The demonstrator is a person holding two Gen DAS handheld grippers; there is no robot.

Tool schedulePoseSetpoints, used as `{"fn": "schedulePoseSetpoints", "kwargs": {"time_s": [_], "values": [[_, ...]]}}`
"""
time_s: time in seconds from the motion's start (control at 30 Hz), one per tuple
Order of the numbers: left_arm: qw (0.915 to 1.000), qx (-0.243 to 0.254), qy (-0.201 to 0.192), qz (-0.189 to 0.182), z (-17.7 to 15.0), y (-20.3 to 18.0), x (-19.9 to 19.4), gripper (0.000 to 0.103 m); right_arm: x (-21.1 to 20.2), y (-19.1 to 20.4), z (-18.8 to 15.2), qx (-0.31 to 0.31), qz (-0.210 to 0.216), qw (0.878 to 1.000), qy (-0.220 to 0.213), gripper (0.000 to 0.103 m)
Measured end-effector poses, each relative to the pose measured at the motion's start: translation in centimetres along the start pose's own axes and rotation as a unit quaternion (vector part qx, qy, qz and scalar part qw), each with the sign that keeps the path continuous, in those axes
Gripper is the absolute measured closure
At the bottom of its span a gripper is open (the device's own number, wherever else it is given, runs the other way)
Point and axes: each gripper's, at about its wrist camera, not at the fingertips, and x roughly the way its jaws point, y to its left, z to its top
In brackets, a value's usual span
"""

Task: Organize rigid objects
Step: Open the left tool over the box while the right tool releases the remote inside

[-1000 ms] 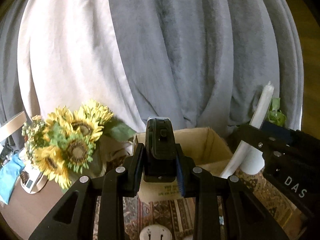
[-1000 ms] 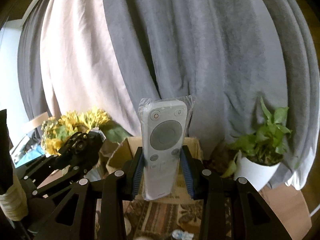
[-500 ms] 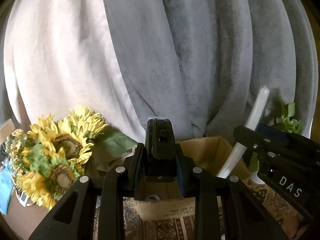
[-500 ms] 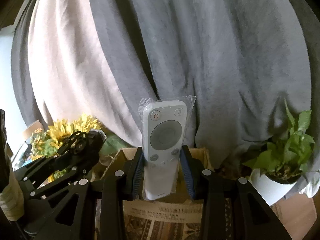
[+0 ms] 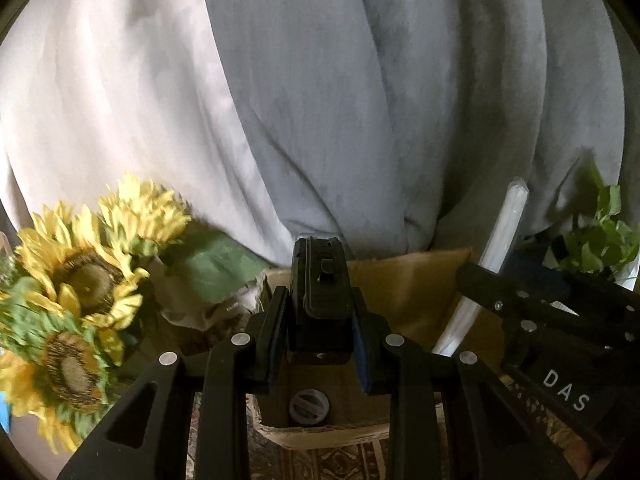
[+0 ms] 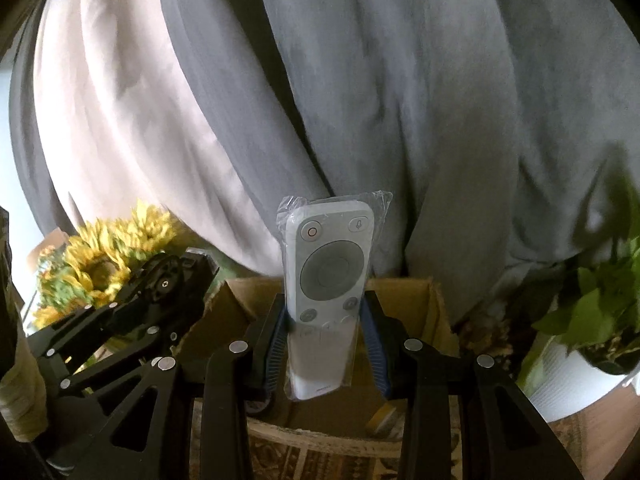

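The left gripper (image 5: 320, 320) sits in the lower middle of the left wrist view. Its two fingers are pulled in tight on a small black device (image 5: 320, 280). The black thing stands up straight between the blue pads (image 5: 362, 344). Below and behind it is an open cardboard box (image 5: 420, 292). A round grey cap (image 5: 309, 406) lies on the box floor, low in the middle of the frame.

The right gripper (image 6: 326, 344) is in the lower middle of the right wrist view. Its fingers are closed in on a white remote (image 6: 330, 280) in a clear plastic bag. The remote stands upright, and its top pokes up over the box (image 6: 404, 312) behind it. The pads press on its lower half.

In the left view, the remote shows as a thin white strip (image 5: 500, 248) at the right, with the right gripper (image 5: 500, 308) around it. In the right view, the left gripper (image 6: 176, 276) is at the left.

Yellow sunflowers (image 5: 80, 280) fill the lower left. A green plant (image 6: 592, 312) in a white pot (image 6: 568, 380) is at the lower right. Grey and pale curtains (image 6: 360, 100) hang behind. A patterned rug (image 5: 340, 460) lies under the box.
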Motion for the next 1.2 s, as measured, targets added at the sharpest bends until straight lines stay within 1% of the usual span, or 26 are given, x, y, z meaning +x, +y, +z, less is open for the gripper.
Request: {"fn": "schedulePoseSetpoints", "kwargs": {"time_s": [0.23, 0.27, 0.3, 0.33, 0.4, 0.43, 0.53, 0.6, 0.73, 0.8, 0.93, 1.0, 1.03, 1.1, 1.2], "values": [[0.9995, -0.003, 0.031, -0.005, -0.9, 0.2, 2.6, 0.074, 2.8, -0.5, -1.0, 0.008, 0.006, 0.999, 0.046, 0.065], [0.9995, -0.002, 0.031, -0.004, -0.9, 0.1, 2.7, 0.073, 3.2, -0.5, -1.2, 0.009, 0.009, 0.998, 0.054, 0.065], [0.9995, -0.001, 0.031, 0.000, -1.1, 0.2, 2.4, 0.068, 3.4, -0.6, -1.4, 0.011, 0.013, 0.998, 0.059, 0.065], [0.9995, 0.000, 0.031, 0.003, -1.1, 0.2, 2.3, 0.065, 3.7, -0.6, -1.5, 0.013, 0.019, 0.998, 0.067, 0.065], [0.9996, -0.004, 0.027, 0.011, -1.0, 0.7, 1.6, 0.061, 3.9, -0.6, -1.7, 0.012, 0.024, 0.997, 0.076, 0.063], [0.9996, -0.006, 0.026, 0.012, -1.1, 0.9, 1.5, 0.060, 4.0, -0.7, -1.8, 0.013, 0.025, 0.997, 0.077, 0.060], [0.9994, -0.019, 0.023, 0.018, -1.2, 1.4, 0.6, 0.052, 3.6, -0.4, -1.7, 0.008, 0.010, 0.997, 0.072, 0.053], [0.9993, -0.023, 0.019, 0.021, -1.4, 1.6, -0.1, 0.047, 2.9, -0.2, -1.6, -0.003, 0.002, 0.998, 0.061, 0.051], [0.9992, -0.024, 0.014, 0.028, -1.7, 1.8, -1.7, 0.042, 1.9, 0.0, -1.7, -0.006, -0.009, 0.999, 0.053, 0.049], [0.9992, -0.023, 0.011, 0.031, -1.9, 1.9, -2.5, 0.038, 1.2, 0.0, -1.8, -0.005, -0.014, 0.999, 0.050, 0.047], [0.9991, -0.019, 0.002, 0.038, -2.3, 2.1, -4.3, 0.034, -0.2, -0.1, -2.0, -0.004, -0.027, 0.999, 0.042, 0.042], [0.9990, -0.015, -0.004, 0.042, -2.6, 2.0, -5.3, 0.029, -1.1, 0.0, -2.1, -0.007, -0.032, 0.999, 0.036, 0.040], [0.9990, -0.012, -0.007, 0.044, -2.7, 1.9, -5.7, 0.028, -1.5, 0.1, -2.1, -0.008, -0.036, 0.999, 0.033, 0.037], [0.9988, -0.009, -0.010, 0.046, -3.0, 1.9, -6.5, 0.022, -2.4, 0.2, -2.2, -0.011, -0.040, 0.999, 0.027, 0.032], [0.9987, -0.009, -0.014, 0.049, -3.5, 1.9, -7.9, 0.017, -3.8, 0.3, -2.4, -0.016, -0.050, 0.998, 0.018, 0.028]]}}
